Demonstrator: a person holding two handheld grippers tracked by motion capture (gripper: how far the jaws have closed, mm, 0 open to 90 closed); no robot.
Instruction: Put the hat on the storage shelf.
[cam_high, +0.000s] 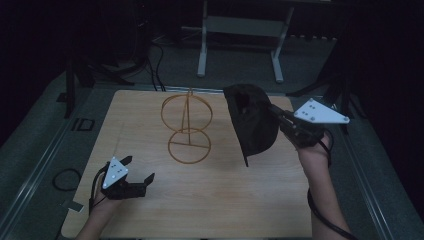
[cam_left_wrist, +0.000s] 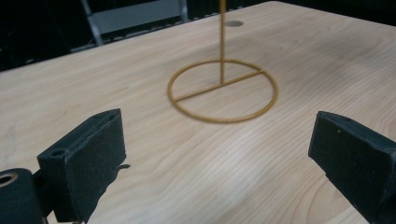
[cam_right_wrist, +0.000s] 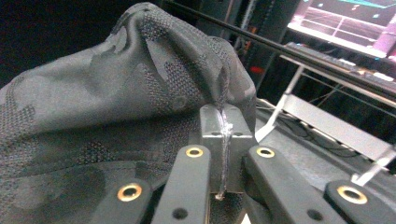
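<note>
One cap (cam_high: 252, 122), pinched by the right hand-held gripper (cam_high: 274, 111) over the desk's (cam_high: 235, 200) right edge; one wire stand (cam_high: 188, 127) mid-desk; left hand-held gripper (cam_high: 137, 170) spread, empty.

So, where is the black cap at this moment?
In the high view the black cap hangs above the right side of the table, pinched in the shut jaws of the right gripper, just right of the gold wire stand.

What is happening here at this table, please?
A person works with two hand-held grippers at a wooden table. The right gripper has its jaws shut on a dark cap, lifted beside a gold wire stand. The left gripper is low over the table, jaws open with nothing between them, facing the stand's base ring.
</note>
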